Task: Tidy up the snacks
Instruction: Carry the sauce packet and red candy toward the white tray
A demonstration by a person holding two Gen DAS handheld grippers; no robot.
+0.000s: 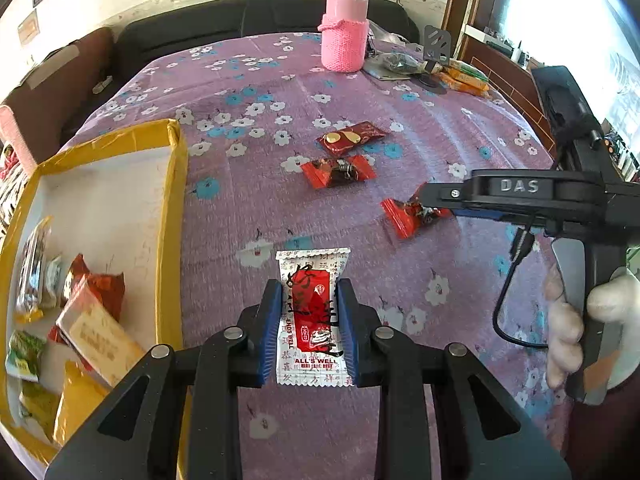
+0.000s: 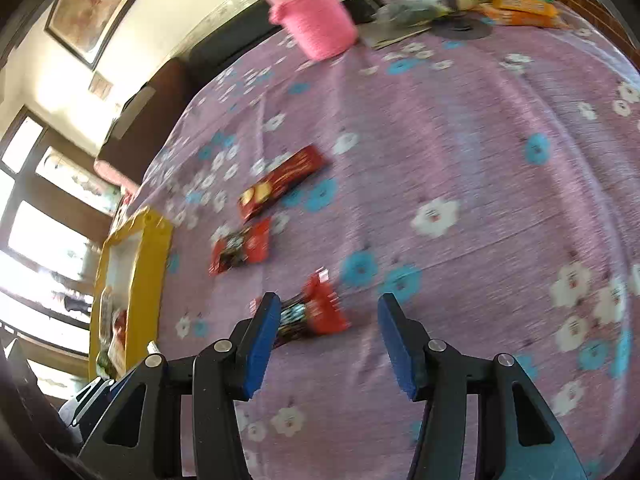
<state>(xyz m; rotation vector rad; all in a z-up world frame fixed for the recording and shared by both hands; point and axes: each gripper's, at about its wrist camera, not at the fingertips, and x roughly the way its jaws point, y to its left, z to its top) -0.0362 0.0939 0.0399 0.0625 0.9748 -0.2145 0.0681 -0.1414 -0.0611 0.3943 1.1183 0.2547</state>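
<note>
- The left gripper (image 1: 308,328) is pinching a white-and-red snack packet (image 1: 314,316) printed "ALL'S WELL"; both blue pads press its long edges, and the packet juts out past the fingertips.
- That held packet sits just to the right of the yellow-rimmed box (image 1: 176,216), above the purple flowered tablecloth (image 1: 400,92).
- The box already holds several wrapped snacks (image 1: 80,312), heaped at its near end.
- The right gripper (image 2: 326,336) is spread wide. A red candy wrapper (image 2: 316,312) lies on the cloth between its pads, close against the left pad (image 2: 262,344) and well apart from the right one.
- In the left wrist view the same wrapper (image 1: 412,216) lies right of the box, under the right gripper's tip (image 1: 440,194).
- Two more red packets (image 1: 340,172) and (image 1: 352,136) lie farther from the box, toward the pink-sleeved bottle (image 1: 345,32).
- The right wrist view is motion-blurred.
</note>
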